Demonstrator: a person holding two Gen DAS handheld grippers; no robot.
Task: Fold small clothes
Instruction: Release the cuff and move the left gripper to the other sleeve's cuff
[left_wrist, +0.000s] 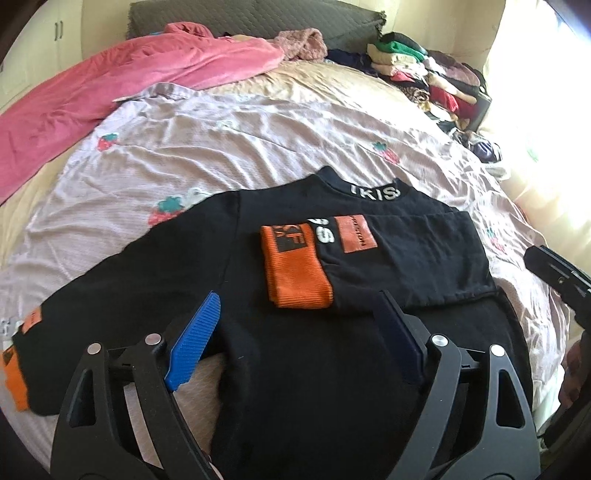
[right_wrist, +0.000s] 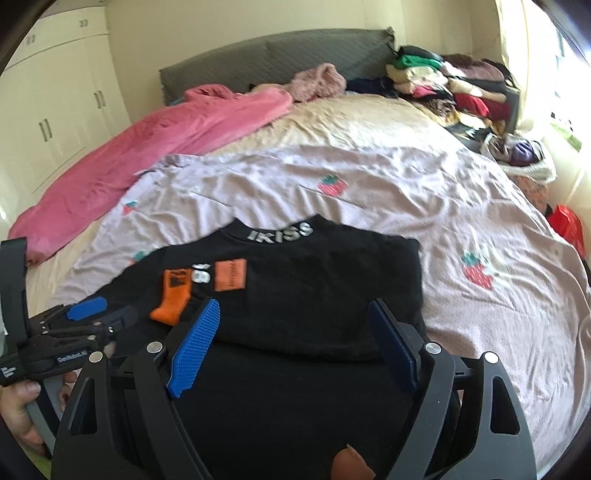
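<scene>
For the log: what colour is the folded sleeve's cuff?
Orange; the cuff on the black top shows best in the left wrist view.

The place was a bedroom in a home. A wide bed (right_wrist: 369, 122) filled most of both views, backed by a grey quilted headboard (right_wrist: 280, 55) and spread with a pale lilac sheet (right_wrist: 369, 192) printed with strawberries. A pink blanket (right_wrist: 147, 147) lay rumpled along its far left side, and a heap of folded and loose clothes (right_wrist: 454, 88) was stacked at the far right corner near a sunlit window. Cream wardrobe doors (right_wrist: 55, 110) with dark handles lined the left wall, and the walls were plain and light.
</scene>
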